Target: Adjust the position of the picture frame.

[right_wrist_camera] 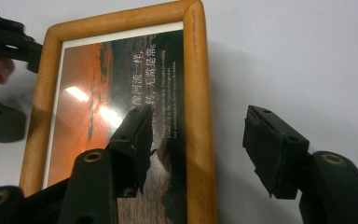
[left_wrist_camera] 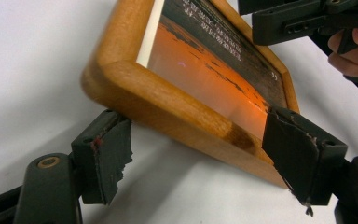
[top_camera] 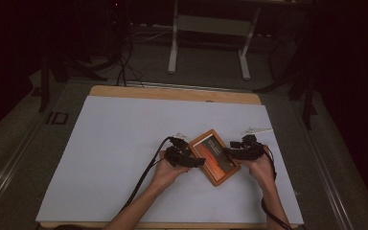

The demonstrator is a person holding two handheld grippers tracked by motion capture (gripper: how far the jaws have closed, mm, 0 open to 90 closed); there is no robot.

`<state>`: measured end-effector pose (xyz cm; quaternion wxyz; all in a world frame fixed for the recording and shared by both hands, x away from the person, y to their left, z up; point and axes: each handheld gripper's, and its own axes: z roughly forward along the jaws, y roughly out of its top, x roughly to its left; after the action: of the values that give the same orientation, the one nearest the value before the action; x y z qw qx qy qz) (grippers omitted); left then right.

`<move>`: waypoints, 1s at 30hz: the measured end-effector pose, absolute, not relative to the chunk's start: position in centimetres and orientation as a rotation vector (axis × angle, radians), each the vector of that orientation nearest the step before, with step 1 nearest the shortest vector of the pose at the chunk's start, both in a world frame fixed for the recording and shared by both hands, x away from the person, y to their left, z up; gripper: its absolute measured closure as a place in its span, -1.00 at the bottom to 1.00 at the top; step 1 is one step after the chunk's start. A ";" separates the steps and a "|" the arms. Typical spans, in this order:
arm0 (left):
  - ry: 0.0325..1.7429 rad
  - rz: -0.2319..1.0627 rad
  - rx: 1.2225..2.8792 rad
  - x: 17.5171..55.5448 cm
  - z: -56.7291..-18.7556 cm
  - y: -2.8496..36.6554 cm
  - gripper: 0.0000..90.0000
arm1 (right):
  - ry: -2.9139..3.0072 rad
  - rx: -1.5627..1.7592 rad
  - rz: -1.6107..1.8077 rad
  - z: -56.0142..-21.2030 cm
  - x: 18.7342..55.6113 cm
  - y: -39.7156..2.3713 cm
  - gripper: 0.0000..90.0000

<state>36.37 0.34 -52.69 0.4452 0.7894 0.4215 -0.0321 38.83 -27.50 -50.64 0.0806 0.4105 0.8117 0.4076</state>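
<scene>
Left gripper (top_camera: 197, 162) sits at the picture frame's (top_camera: 214, 156) left long edge, jaws spread; in the left gripper view the pads (left_wrist_camera: 107, 156) straddle the wooden rail, one under the raised corner, the other over the glass side, not clamped yet as far as I can tell. Right gripper (top_camera: 230, 152) is at the opposite long edge, jaws also apart; the right gripper view has one pad over the print and the other out over the white sheet (right_wrist_camera: 307, 56), the rail between them. Frame lies near the right-centre of the white-covered table (top_camera: 124, 143), between both hands, angled diagonally.

Step in hand looks like a two-sided pickup of the frame. To do it well: seat each rail deep between the pads before squeezing, bite on wood (not on the glass), close both sides together so the frame doesn't skate on the sheet, lift level.

View differences: the left gripper view shows the near edge tipped up off the sheet with a shadow gap under it, which the high view can't resolve. The right gripper view gives the printed text and glare on the glass. The high view gives overall placement and both forearms.
</scene>
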 end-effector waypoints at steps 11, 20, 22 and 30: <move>1.070 -0.171 1.937 37.7 -53.4 -0.2 -0.31 | 2.482 1.205 1.256 -51.0 39.1 -27.2 -0.16; 1.081 -0.219 1.930 38.8 -53.2 -0.5 -0.15 | 2.506 1.209 1.228 -51.3 39.3 -27.1 -0.11; 1.073 -0.212 1.937 38.8 -53.1 -0.5 -0.15 | 2.504 1.210 1.228 -51.3 39.2 -27.2 -0.10; 1.003 -0.090 1.978 37.6 -50.4 -1.3 0.05 | 2.488 1.167 1.282 -50.2 38.8 -28.2 -0.04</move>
<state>37.57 -1.27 -50.44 0.4451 0.7980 0.4046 -0.0361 38.77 -28.17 -50.23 0.0547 0.3842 0.8193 0.4220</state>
